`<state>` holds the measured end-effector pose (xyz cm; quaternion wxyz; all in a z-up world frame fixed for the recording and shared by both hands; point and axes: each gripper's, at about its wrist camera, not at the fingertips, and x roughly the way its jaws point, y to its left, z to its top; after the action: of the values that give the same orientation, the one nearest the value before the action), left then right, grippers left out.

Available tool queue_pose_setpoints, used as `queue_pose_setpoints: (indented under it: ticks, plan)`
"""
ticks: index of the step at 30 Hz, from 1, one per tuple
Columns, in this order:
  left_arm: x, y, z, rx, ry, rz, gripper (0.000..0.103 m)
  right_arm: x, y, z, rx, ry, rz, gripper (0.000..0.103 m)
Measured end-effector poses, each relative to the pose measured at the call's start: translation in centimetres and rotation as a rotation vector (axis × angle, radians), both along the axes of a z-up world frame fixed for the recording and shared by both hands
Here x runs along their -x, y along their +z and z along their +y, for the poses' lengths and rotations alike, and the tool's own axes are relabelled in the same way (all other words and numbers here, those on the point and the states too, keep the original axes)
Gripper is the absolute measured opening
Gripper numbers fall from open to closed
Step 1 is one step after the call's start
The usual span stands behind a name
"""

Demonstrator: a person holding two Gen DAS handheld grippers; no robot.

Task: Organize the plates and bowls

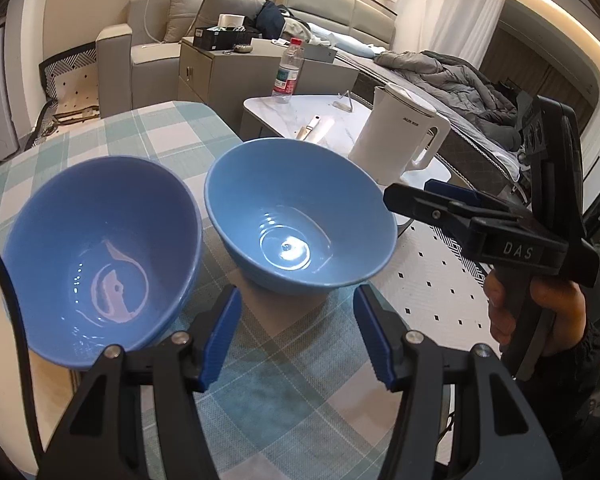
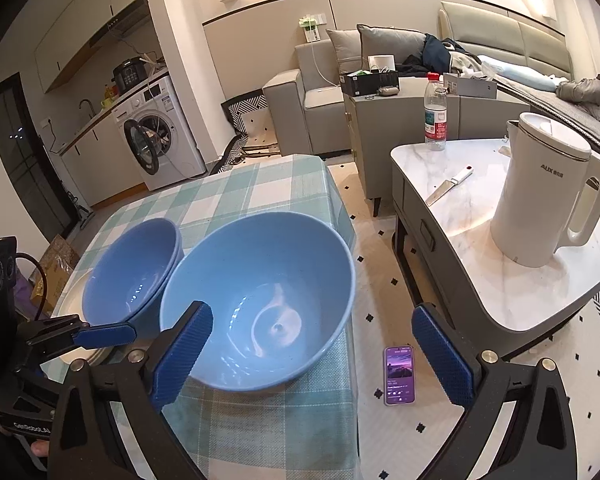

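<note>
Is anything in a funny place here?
Yes. A phone lies on the floor with its screen lit, beside the checked table, where it could get stepped on. A knife also lies loose on the marble side table. The bowls look fine.

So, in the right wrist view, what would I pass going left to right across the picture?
Washing machine → stacked blue bowls → single blue bowl → phone on the floor → white kettle.

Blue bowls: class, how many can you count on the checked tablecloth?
3. One bowl stands alone near the tablecloth right edge; a nested pair sits on the cream plate to its left, the lower showing only a rim. More may hide inside.
</note>
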<state>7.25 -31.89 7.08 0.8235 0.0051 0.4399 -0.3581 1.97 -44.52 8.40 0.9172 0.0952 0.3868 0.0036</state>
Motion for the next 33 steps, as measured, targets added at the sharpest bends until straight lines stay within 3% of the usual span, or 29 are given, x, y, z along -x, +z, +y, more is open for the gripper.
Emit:
queue_pose_setpoints:
  ticks: [7,20,33]
  plan:
    - [-1.0,-0.2,-0.5,0.013,0.032,0.019,0.058,-1.7,-1.1,-1.0,0.021,-0.022,0.027,0.099]
    - [-2.9,-1.1,-1.3,-0.007,0.039,0.034,0.058,-4.4,-3.1,-1.7,-0.010,-0.008,0.074,0.074]
    - [-3.9,-1.9,-2.1,-0.024,0.036,0.046,0.058,-5.0,-4.0,-2.1,-0.025,0.017,0.079,0.061]
